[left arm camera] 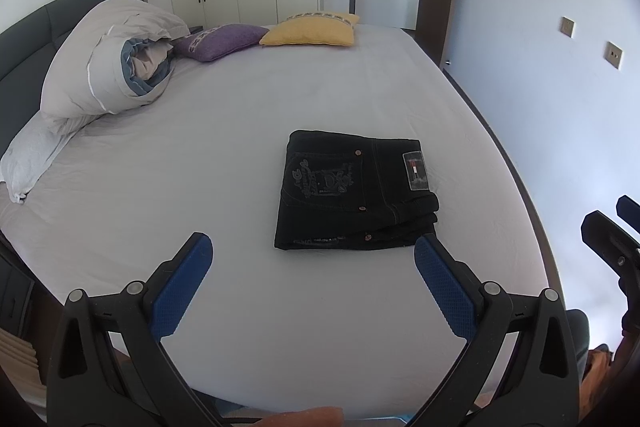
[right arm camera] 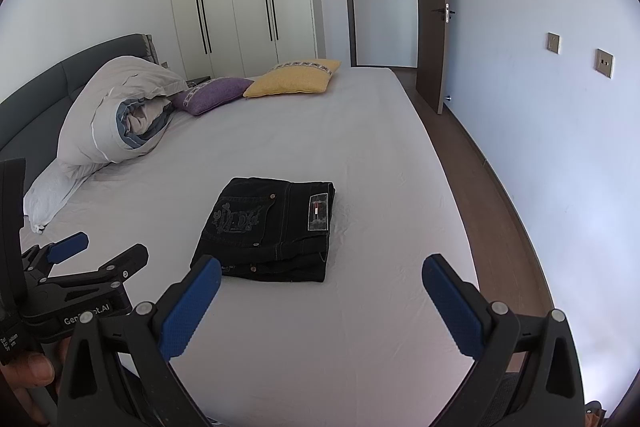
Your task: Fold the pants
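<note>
Two grippers stood apart over folded pants (left arm camera: 352, 195) on the bed (left arm camera: 240, 131).
Left gripper (left arm camera: 312, 259) and right gripper (right arm camera: 320, 283) gaped, empty; only the right view showed partial "Gen…ot.AI" lettering.

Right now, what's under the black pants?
The folded black pants lie flat on the white bed sheet. Only sheet shows around them; whatever is directly beneath is covered by the pants.

Folded pants (left arm camera: 354, 195) mid-bed (left arm camera: 200, 155); duvet (left arm camera: 108, 67) far left, cushions (left arm camera: 312, 31) behind
</note>
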A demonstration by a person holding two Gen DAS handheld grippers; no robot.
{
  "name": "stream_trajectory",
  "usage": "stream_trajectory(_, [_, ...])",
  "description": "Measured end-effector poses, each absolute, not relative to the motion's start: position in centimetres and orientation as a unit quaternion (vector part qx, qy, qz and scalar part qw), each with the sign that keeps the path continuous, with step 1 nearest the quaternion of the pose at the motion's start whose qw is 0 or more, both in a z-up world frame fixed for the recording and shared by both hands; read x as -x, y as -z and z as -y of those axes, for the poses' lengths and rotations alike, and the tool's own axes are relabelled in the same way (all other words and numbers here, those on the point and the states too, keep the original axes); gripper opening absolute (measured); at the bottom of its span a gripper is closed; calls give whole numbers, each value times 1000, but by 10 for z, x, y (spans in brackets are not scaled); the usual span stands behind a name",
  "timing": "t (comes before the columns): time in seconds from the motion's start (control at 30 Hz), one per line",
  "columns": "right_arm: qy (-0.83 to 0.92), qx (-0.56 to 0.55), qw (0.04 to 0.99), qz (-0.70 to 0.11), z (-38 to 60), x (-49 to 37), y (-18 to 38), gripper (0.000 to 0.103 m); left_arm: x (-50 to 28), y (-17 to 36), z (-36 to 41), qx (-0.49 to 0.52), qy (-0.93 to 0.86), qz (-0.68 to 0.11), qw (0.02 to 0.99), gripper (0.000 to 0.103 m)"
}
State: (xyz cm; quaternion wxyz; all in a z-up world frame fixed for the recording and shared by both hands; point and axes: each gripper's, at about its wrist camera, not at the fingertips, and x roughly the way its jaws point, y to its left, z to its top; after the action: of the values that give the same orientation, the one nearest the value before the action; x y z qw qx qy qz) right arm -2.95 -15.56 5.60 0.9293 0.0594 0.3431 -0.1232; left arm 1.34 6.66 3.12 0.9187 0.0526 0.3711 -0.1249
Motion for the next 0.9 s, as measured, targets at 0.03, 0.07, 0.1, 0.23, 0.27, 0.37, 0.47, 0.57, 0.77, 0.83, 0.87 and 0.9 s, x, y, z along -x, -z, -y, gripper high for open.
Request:
stream_trajectory(0.03, [123,-59,929,-343,156,30,-56,103,-13,-31,-67,-52,124,-372,919,103])
stream_trajectory(0.07, [122,-59,929,-344,156,29,-56,103,-13,-30,-67,-51,124,-372,918,103])
stream_trajectory(0.1, [122,-59,929,-344,156,29,-56,103,-13,-30,-67,-51,124,-372,918,103])
stream_trajectory(0.23, [122,-59,929,-344,156,29,-56,103,-13,-28,-67,-50,124,-374,918,103])
stream_trajectory(0.27, [123,-59,929,-344,156,29,-56,103,-14,-28,-68,-50,124,-375,917,103])
stream_trajectory(0.37, [123,-59,929,-344,156,29,-56,103,-14,-27,-68,-47,124,-378,917,103])
stream_trajectory(0.47, [123,-59,929,-344,156,29,-55,103,-15,-26,-69,-46,123,-379,916,103])
stream_trajectory(0.57, [123,-59,929,-345,155,31,-54,103,-16,-26,-69,-46,123,-379,916,103])
stream_trajectory(0.77, [121,-58,929,-345,153,33,-50,103,-16,-25,-70,-46,123,-380,916,103])
stream_trajectory(0.83, [121,-59,929,-345,153,34,-49,103,-16,-25,-69,-46,123,-380,916,103])
stream_trajectory(0.87, [121,-58,929,-345,153,33,-49,103,-16,-24,-69,-46,124,-380,916,103])
stream_trajectory(0.9, [121,-58,929,-345,153,34,-49,103,-16,-25,-69,-45,123,-380,916,103])
